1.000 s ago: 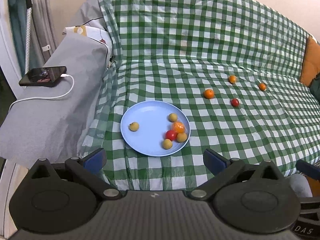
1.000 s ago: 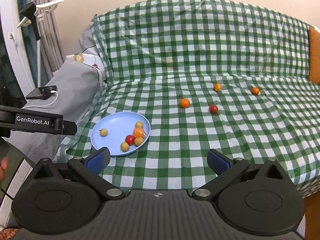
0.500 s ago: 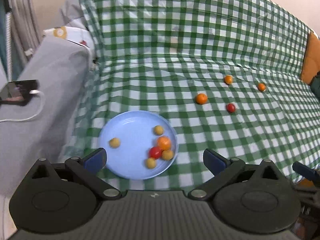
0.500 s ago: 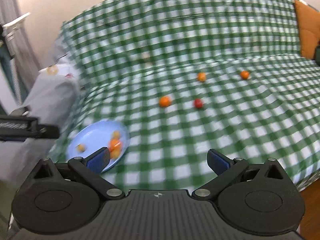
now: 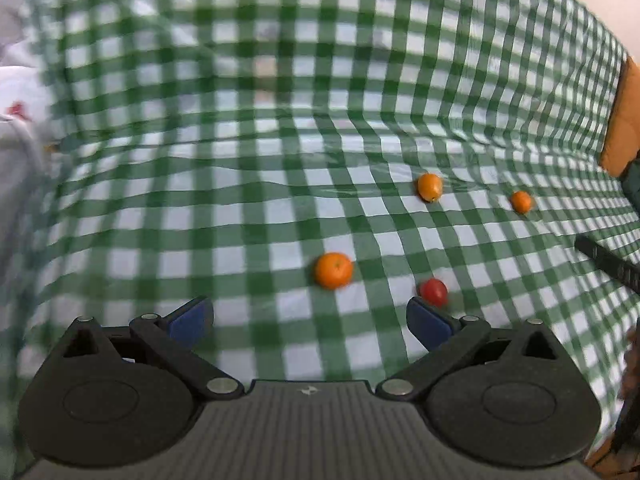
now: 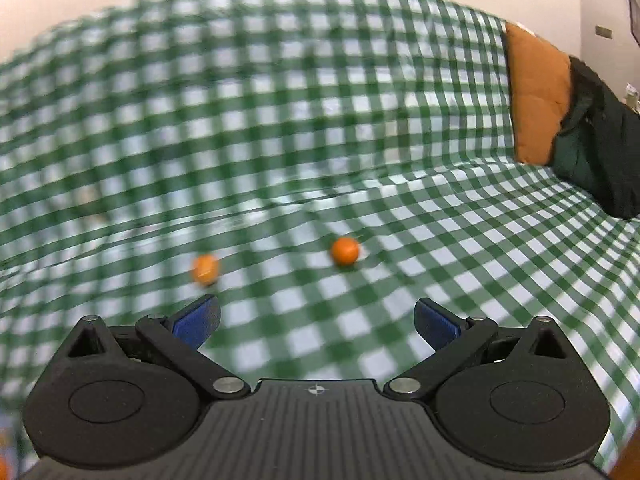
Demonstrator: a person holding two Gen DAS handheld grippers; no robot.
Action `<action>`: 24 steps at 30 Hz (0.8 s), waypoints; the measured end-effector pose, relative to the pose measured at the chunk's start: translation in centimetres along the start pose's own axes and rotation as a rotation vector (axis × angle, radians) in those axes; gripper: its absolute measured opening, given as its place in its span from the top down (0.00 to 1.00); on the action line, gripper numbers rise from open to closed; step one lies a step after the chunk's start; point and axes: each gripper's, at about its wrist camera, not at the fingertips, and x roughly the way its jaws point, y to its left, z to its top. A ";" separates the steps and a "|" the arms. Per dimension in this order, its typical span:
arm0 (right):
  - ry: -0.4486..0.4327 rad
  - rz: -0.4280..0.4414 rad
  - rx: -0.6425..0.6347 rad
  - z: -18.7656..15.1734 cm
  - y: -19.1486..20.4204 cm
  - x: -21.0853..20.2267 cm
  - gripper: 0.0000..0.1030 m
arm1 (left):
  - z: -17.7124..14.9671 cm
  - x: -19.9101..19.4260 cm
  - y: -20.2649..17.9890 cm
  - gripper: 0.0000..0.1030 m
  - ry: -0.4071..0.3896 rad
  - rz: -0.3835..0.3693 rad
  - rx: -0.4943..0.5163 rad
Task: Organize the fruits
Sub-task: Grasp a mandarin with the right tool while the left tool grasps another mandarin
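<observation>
Both grippers are surging forward over the checked sofa cover [image 5: 280, 208], and the blue plate of gathered fruit has slipped out of both views since a moment ago. From the left wrist, the left gripper [image 5: 308, 320] is hovering with its blue pads spread wide and nothing between them, lining up on the round orange [image 5: 333, 270] lying just ahead on the seat. A red cherry tomato [image 5: 433, 291] is sitting right off the tip of its right-hand pad, close but not touching as far as the blur allows. Further back, near the crease where seat meets backrest, an oval kumquat [image 5: 430, 187] and a smaller orange fruit [image 5: 521, 201] are waiting well apart. From the right wrist, the right gripper [image 6: 317, 318] is equally splayed and empty, pointing between those two back fruits, toward the end of the seat with the orange cushion [image 6: 536, 92]. Seems each hand is claiming its own pair, fingers pre-opened for a straight scoop. Four loose fruits are left to gather.
</observation>
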 end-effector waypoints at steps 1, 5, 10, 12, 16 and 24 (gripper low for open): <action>0.006 -0.014 0.011 0.3 -0.4 2.1 0.01 | 0.3 1.9 -0.3 0.00 0.021 0.004 0.002; 0.031 -0.064 0.029 1.1 -1.4 10.0 0.01 | 0.9 7.5 -0.9 0.00 0.080 0.010 0.030; 0.057 -0.080 0.010 1.7 -1.9 17.4 0.01 | 1.1 12.3 -0.9 0.00 0.122 0.038 0.060; 0.062 -0.100 0.016 1.9 -2.0 19.4 0.01 | 1.1 13.8 -0.8 0.00 0.152 0.058 0.063; 0.110 -0.114 0.044 2.0 -2.4 22.9 0.01 | 0.6 14.7 -0.5 0.00 0.145 0.044 0.077; 0.084 -0.051 0.001 1.6 -2.5 23.0 0.65 | 1.2 12.5 -1.5 0.63 0.087 -0.085 0.105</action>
